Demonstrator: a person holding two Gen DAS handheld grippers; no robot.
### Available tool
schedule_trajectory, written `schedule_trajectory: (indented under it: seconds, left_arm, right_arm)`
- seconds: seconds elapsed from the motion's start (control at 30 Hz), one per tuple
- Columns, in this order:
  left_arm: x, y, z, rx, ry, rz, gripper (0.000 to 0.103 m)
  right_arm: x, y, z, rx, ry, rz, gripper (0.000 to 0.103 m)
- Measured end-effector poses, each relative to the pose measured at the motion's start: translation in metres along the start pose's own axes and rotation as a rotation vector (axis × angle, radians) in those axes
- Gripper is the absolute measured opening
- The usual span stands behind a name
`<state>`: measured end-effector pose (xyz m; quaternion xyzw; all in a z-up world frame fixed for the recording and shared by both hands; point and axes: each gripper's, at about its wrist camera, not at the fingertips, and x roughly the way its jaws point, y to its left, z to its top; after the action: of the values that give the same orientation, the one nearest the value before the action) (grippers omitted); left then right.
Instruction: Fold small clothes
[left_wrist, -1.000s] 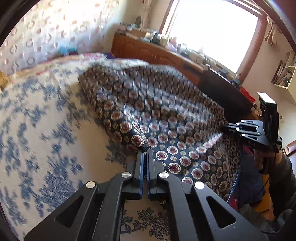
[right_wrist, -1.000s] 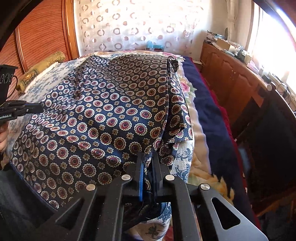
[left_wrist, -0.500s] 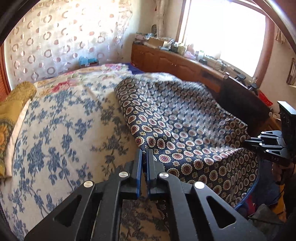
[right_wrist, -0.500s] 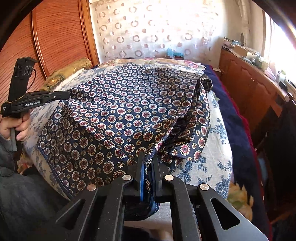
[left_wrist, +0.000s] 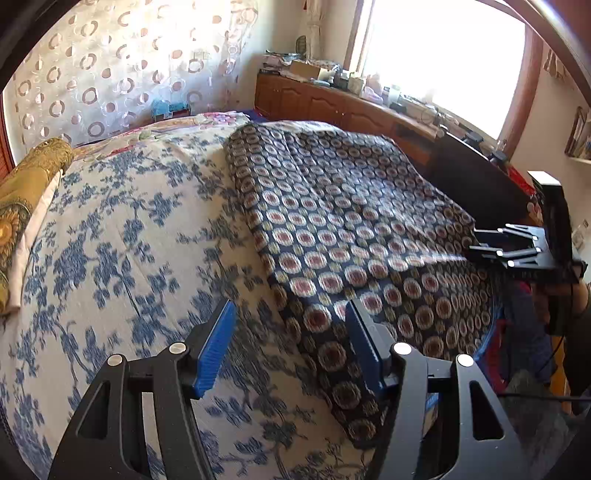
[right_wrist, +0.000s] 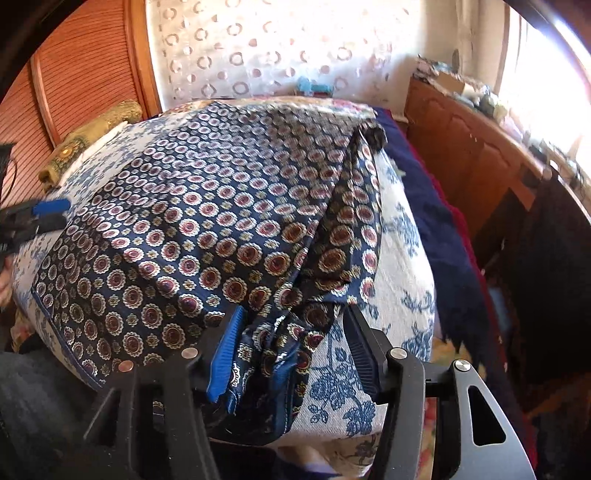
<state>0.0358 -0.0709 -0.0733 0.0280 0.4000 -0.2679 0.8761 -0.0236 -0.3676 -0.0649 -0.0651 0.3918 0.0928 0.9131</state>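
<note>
Patterned cloth (left_wrist: 351, 236) on bed, left tongs (left_wrist: 290, 325) & right tongs (right_wrist: 291, 332) just released (no legible writing).

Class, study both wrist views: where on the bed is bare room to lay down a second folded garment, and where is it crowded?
The widest free patch is the blue-flowered bedspread, bordered by the gold bolster and the patterned garment. A narrower strip lies between the garment's bunched edge and the dark blue blanket. It is crowded at the near edge, where both grippers hang open.
</note>
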Motion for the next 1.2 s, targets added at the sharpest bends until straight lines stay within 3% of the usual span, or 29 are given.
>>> schedule_trajectory:
  seconds: [0.23, 0.47, 0.6, 0.67, 0.73, 0.77, 0.8, 0.87, 1.07, 1.2]
  left_arm:
    - [-0.001, -0.003, -0.016, 0.003, 0.042, -0.010, 0.063]
    - [0.002, -0.002, -0.022, -0.002, 0.056, 0.000, 0.063]
    - [0.003, -0.003, -0.024, -0.001, 0.057, -0.003, 0.063]
    - [0.003, -0.005, -0.025, 0.003, 0.057, -0.014, 0.056]
    - [0.002, -0.008, -0.026, 0.007, 0.061, -0.051, 0.036]
    - [0.002, -0.009, -0.027, 0.010, 0.068, -0.082, 0.029]
    - [0.003, -0.011, -0.027, 0.013, 0.079, -0.117, 0.021]
    - [0.001, -0.015, -0.025, 0.028, 0.073, -0.123, 0.007]
    - [-0.027, -0.015, 0.000, -0.006, -0.039, -0.179, 0.004]
    - [-0.044, -0.013, 0.038, -0.014, -0.136, -0.170, 0.004]
  right_arm:
    - [0.004, -0.002, 0.001, -0.021, 0.045, 0.067, 0.058]
    - [-0.001, 0.002, -0.003, -0.060, 0.055, 0.059, 0.057]
    - [0.002, 0.008, -0.002, -0.085, 0.071, 0.058, 0.045]
    - [0.003, 0.010, -0.001, -0.095, 0.076, 0.063, 0.036]
    - [0.001, 0.013, -0.002, -0.114, 0.079, 0.074, 0.022]
    - [0.001, 0.015, -0.002, -0.122, 0.080, 0.078, 0.019]
    - [0.000, 0.016, -0.002, -0.127, 0.080, 0.090, 0.010]
    - [-0.001, 0.013, -0.002, -0.114, 0.073, 0.119, 0.008]
    - [-0.026, -0.002, 0.011, -0.045, -0.040, 0.206, 0.006]
    - [-0.047, -0.017, 0.029, 0.008, -0.155, 0.242, 0.006]
